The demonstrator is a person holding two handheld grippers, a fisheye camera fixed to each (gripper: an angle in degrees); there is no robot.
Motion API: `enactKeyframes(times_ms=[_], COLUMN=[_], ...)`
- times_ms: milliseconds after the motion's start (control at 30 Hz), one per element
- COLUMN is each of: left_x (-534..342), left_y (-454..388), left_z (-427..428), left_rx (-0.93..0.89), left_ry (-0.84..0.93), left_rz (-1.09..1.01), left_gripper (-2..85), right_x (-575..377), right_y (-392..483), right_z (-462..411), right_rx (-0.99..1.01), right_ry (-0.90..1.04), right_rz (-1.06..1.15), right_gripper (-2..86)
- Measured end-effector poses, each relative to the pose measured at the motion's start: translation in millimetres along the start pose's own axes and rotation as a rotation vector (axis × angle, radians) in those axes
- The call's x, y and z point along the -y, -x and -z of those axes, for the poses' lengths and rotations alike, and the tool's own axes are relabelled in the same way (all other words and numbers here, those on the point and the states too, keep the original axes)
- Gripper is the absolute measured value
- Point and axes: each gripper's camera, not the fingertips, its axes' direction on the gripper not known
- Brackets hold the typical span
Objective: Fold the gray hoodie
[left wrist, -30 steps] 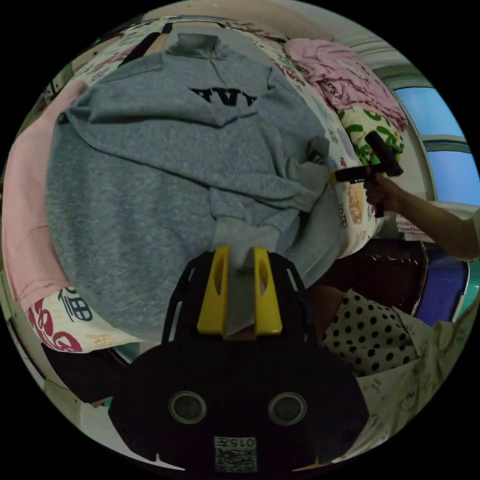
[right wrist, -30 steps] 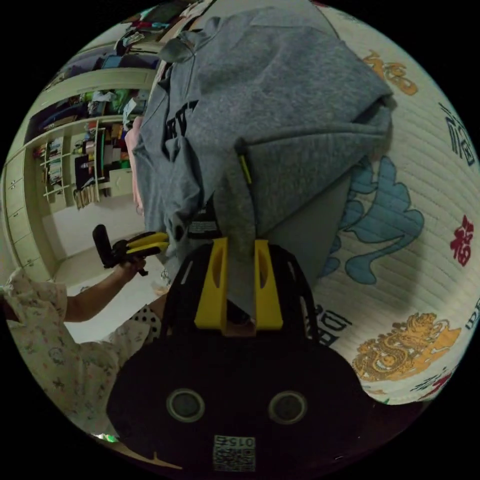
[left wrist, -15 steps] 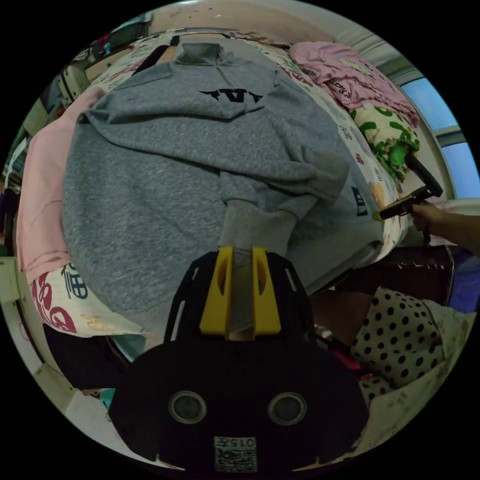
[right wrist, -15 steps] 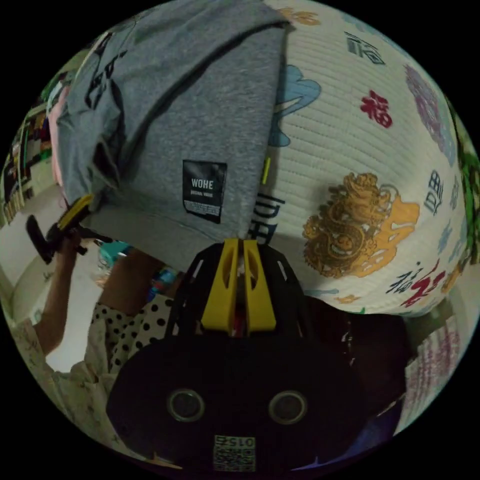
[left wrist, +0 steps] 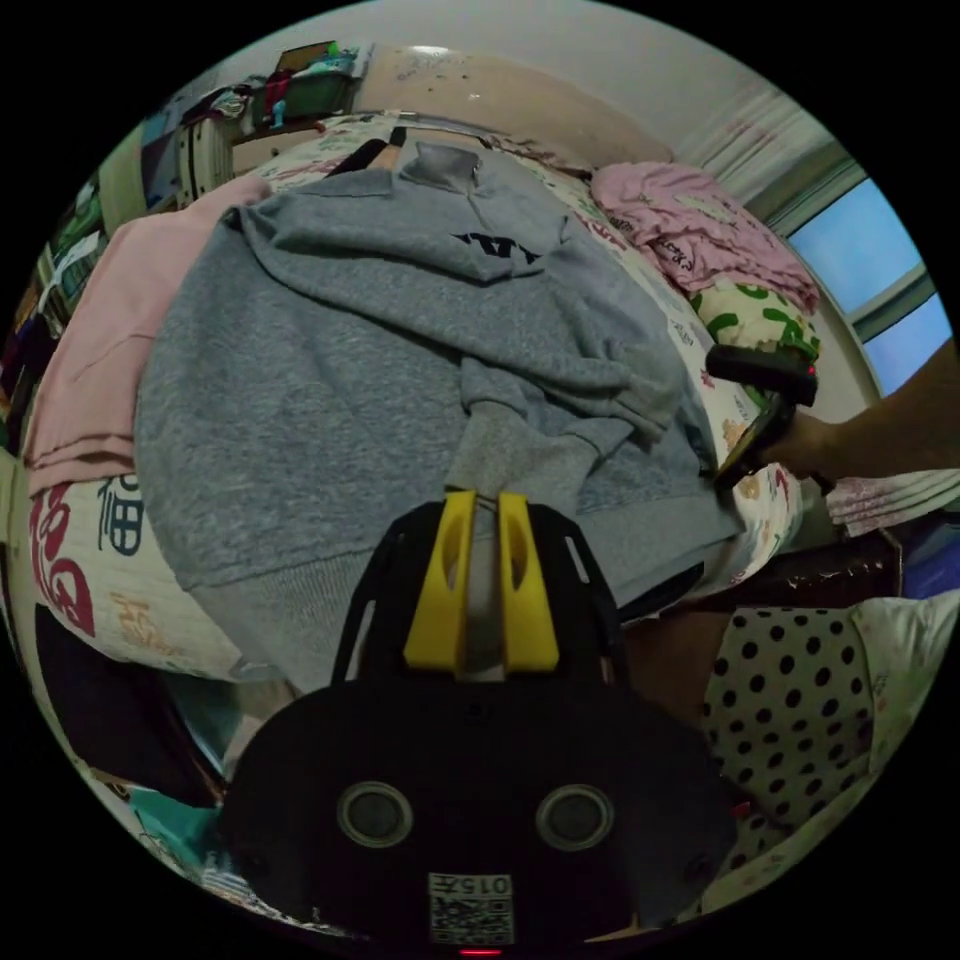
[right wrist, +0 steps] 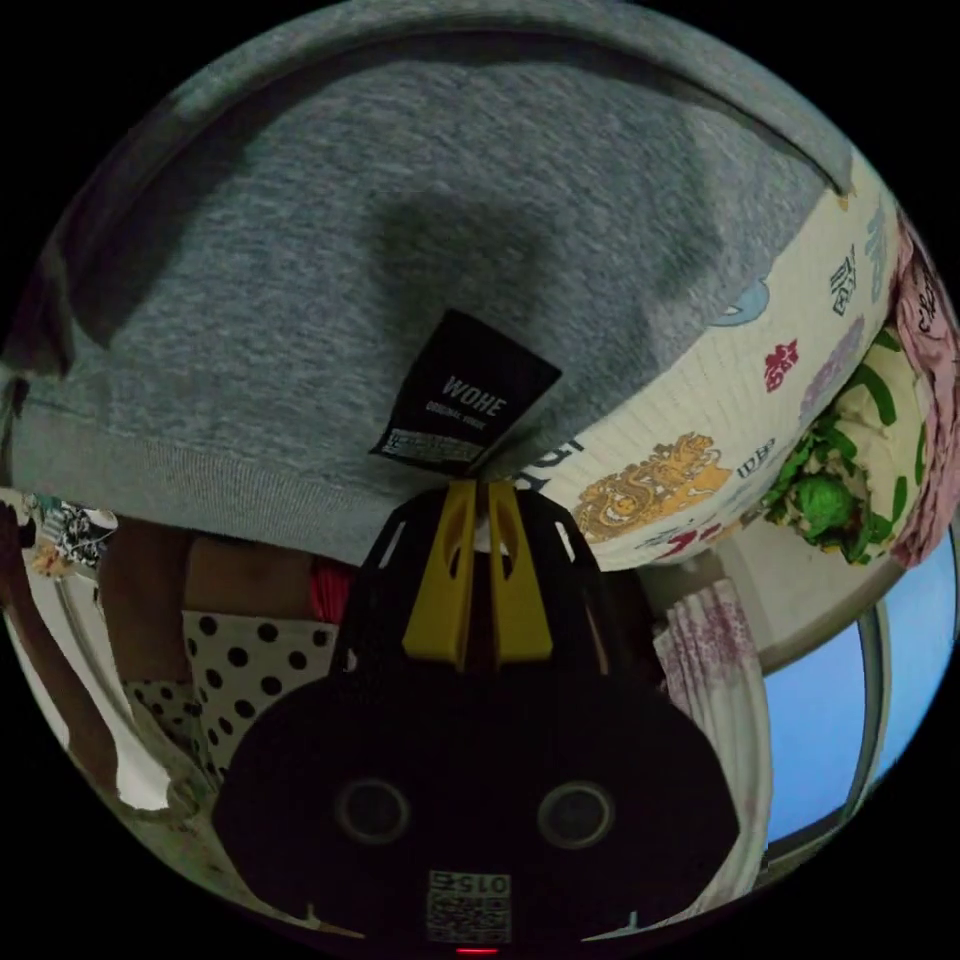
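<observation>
While left gripper (left wrist: 481, 515) fingers pinch gray hoodie (left wrist: 330, 370) cuff, right gripper (right wrist: 476, 505) fingers pressed together beside hem

The left gripper (left wrist: 485, 520) points away from its camera, its two yellow jaws drawn near together and pinching a gray cuff (left wrist: 515, 455) between them. The right gripper (right wrist: 478, 500) has its yellow jaws almost together with nothing between them, a thin gap showing. In the left gripper view the right gripper (left wrist: 745, 455) is held in the person's hand (left wrist: 805, 445), forearm reaching in from the edge
</observation>
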Motion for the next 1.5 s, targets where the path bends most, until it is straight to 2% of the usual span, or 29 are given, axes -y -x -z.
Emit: enactKeyframes(times_ms=[233, 333, 533, 667, 900, 1267, 1500], left_x=[-86, -122, -159, -188, -200, -193, -167], left_y=[25, 44, 101, 124, 134, 134, 126], left_z=[-1, -7, -33, -53, -67, -72, -69], left_rx=[-0.092, -0.183, -0.488, -0.646, -0.695, -0.696, -0.673], left_ry=[-0.116, -0.174, -0.143, -0.222, -0.279, -0.317, -0.283], left_rz=[0.159, 0.265, 0.318, 0.298, 0.233, 0.225, 0.256], left_gripper=[1.2, 1.0, 0.9, 0.9, 0.9, 0.9, 0.8], right_x=[70, 92, 123, 135, 148, 143, 121], right_y=[62, 79, 96, 104, 118, 127, 128], right_z=[28, 36, 51, 57, 57, 30, -6], right_rx=[-0.334, -0.408, -0.423, -0.411, -0.424, -0.394, -0.392], right_ry=[0.194, 0.260, 0.283, 0.293, 0.278, 0.292, 0.295], right_rz=[0.081, 0.106, 0.102, 0.147, 0.090, 0.194, 0.207], right_gripper=[0.3, 0.3, 0.3, 0.3, 0.1, 0.0, 0.1])
